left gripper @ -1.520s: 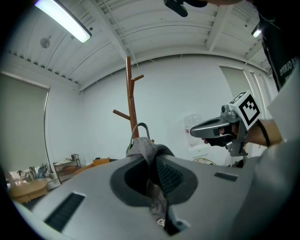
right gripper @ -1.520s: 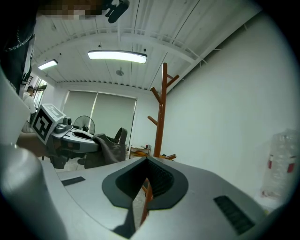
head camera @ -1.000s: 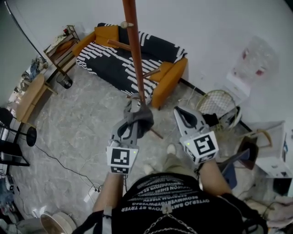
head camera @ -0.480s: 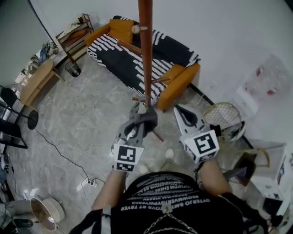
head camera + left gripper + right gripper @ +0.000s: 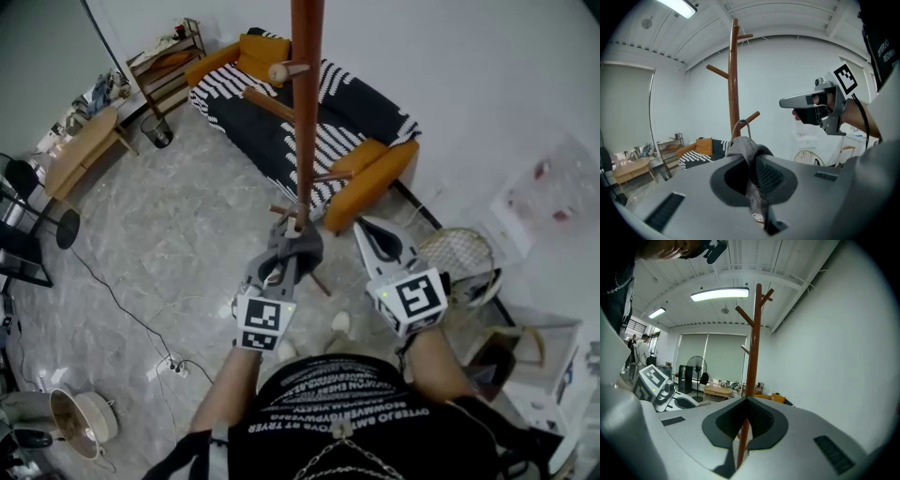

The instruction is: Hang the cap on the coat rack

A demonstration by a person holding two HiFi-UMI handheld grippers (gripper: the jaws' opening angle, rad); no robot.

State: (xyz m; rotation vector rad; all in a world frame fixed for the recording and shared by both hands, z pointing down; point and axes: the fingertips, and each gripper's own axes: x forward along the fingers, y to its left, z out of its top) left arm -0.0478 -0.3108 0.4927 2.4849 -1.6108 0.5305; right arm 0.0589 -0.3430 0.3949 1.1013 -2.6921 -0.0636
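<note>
While near coat rack (image 5: 306, 112), left tongs (image 5: 279, 232) tight on cap (image 5: 302, 247), right tongs (image 5: 365, 229) closed.

Striped sofa (image 5: 354, 99), wooden table (image 5: 81, 154)
</note>
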